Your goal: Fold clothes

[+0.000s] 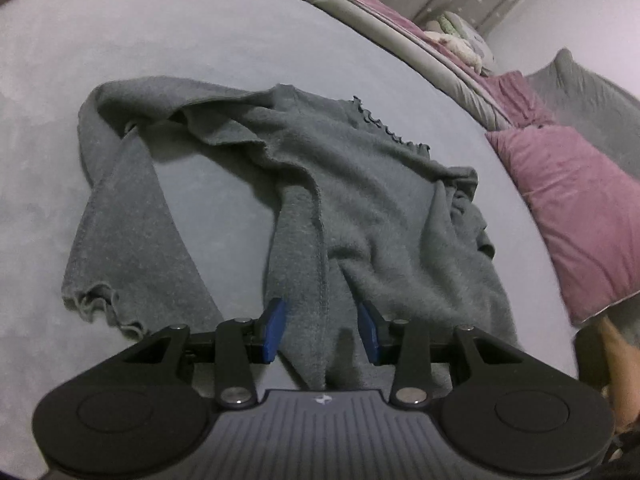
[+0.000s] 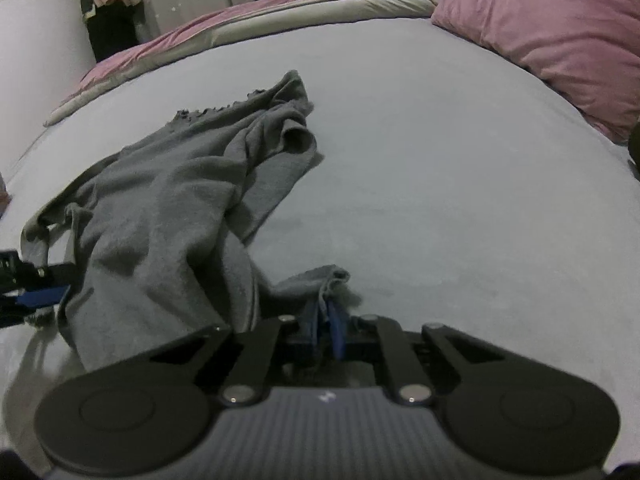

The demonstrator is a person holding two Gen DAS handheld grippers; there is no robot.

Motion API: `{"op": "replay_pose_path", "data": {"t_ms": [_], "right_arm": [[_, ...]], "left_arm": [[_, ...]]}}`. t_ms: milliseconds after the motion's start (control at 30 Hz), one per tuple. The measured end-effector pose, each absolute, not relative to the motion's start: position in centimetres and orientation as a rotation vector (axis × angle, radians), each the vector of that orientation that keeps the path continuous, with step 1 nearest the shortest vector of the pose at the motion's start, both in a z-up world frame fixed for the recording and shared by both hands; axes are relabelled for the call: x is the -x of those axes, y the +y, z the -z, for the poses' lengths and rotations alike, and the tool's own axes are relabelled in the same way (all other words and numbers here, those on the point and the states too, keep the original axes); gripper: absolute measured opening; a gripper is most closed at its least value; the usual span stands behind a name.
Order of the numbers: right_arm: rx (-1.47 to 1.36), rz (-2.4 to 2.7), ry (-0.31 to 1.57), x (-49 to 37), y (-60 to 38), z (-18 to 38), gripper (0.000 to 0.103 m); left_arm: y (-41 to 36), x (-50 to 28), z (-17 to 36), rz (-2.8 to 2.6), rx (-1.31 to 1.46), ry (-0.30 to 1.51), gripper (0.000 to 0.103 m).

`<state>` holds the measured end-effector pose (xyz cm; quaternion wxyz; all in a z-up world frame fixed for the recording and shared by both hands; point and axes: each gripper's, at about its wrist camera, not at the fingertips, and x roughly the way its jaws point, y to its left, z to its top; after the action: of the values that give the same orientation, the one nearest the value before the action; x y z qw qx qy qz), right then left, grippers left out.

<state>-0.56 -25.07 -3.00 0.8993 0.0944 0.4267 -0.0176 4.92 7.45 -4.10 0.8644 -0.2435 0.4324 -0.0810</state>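
Note:
A grey long-sleeved knit top (image 1: 360,208) lies rumpled on the pale bed sheet (image 1: 200,32), one sleeve (image 1: 116,220) stretched toward the near left, its frilled neckline (image 1: 384,124) at the far side. My left gripper (image 1: 323,330) hangs open over the top's near hem, a fold of cloth running between its blue pads (image 1: 274,330) without being pinched. In the right wrist view the same top (image 2: 168,208) lies at the left, and my right gripper (image 2: 326,336) is shut on a bunched corner of its cloth (image 2: 324,280). The left gripper's blue pad (image 2: 40,296) shows at the left edge.
Purple pillows (image 1: 576,216) (image 2: 552,36) lie along the bed's right side. A purple and grey duvet (image 2: 240,20) is bunched along the far edge, with a soft toy (image 1: 460,38) on it. Dark clothes (image 2: 108,12) hang by the starred curtain. Bare sheet (image 2: 460,208) spreads right of the top.

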Motion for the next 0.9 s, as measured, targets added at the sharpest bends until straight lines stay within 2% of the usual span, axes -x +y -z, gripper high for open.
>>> {"op": "replay_pose_path", "data": {"t_ms": [67,167,633,900], "right_arm": [[-0.185,0.052,0.863,0.7,-25.4,2.7,0.007],[-0.148,0.100,0.820,1.3,-26.3,1.8,0.007],[-0.142,0.463,0.653,3.7,-36.4,-1.2,0.007],[-0.197,0.540,0.663,4.0,-39.6,-0.3,0.008]], "left_arm": [[7.5,-4.7,4.1,0.150,0.492,0.907,0.019],[7.9,-4.8,4.2,0.138,0.491,0.908,0.013],[7.7,-4.8,4.0,0.125,0.480,0.896,0.012],[7.7,-4.7,4.0,0.131,0.471,0.901,0.012]]}}
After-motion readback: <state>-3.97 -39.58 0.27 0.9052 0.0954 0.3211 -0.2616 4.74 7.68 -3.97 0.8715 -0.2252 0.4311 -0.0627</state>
